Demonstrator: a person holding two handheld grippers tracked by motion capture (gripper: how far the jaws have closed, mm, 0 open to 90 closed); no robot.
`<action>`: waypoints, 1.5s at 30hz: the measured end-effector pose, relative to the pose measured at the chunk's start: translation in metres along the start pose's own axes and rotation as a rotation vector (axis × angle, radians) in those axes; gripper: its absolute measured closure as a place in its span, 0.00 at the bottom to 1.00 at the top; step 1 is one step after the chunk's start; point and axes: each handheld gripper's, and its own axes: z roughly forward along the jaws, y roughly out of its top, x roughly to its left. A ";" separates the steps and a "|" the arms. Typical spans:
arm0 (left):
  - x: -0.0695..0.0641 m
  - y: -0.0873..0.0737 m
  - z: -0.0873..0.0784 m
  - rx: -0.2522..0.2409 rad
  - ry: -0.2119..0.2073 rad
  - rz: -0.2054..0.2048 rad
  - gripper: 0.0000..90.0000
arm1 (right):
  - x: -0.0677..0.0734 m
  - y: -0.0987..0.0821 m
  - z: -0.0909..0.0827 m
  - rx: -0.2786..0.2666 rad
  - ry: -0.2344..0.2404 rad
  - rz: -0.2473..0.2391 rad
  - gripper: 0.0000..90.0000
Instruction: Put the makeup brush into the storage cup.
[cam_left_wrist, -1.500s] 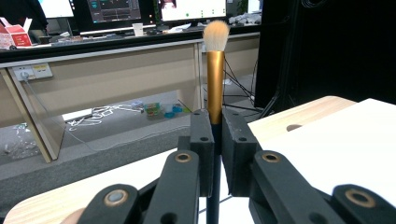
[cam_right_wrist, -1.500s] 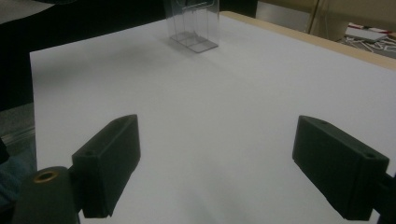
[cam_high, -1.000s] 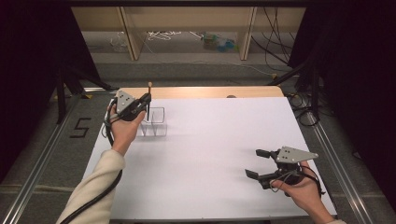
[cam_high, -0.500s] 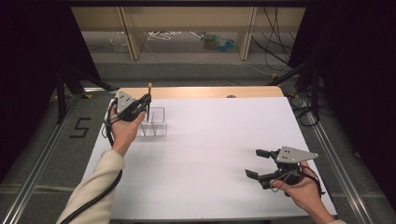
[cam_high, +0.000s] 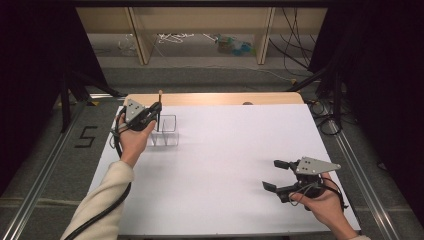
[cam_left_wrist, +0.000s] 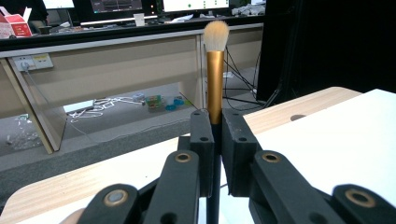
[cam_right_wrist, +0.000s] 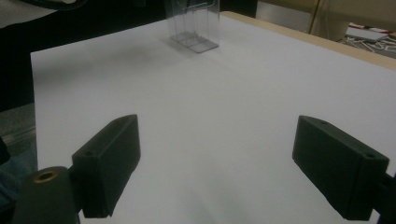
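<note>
We see the white table (cam_high: 225, 165), then the clear organizer (cam_high: 167, 131) near its far left corner. Our left gripper (cam_left_wrist: 215, 140) pinches a makeup brush (cam_left_wrist: 215, 79) upright, bristles up, just beside that organizer. Our right gripper (cam_high: 284, 175) rests well apart, jaws spread, nothing between them

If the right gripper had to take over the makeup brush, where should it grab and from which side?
Probably the gold ferrule of the makeup brush, approached level from the side. The brush stands upright, the left gripper clamps its dark handle below, and the bristles on top are soft. The right gripper is already open.
</note>
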 end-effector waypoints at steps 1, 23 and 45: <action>0.000 0.000 0.000 0.003 -0.001 -0.004 0.92 | 0.000 0.000 0.000 0.001 0.000 0.000 0.18; 0.002 -0.006 0.001 0.018 0.002 -0.007 0.92 | 0.000 0.000 0.001 -0.006 0.004 0.000 0.18; 0.002 -0.011 0.003 0.036 -0.002 -0.009 0.92 | 0.000 0.000 0.000 0.001 0.001 -0.002 0.18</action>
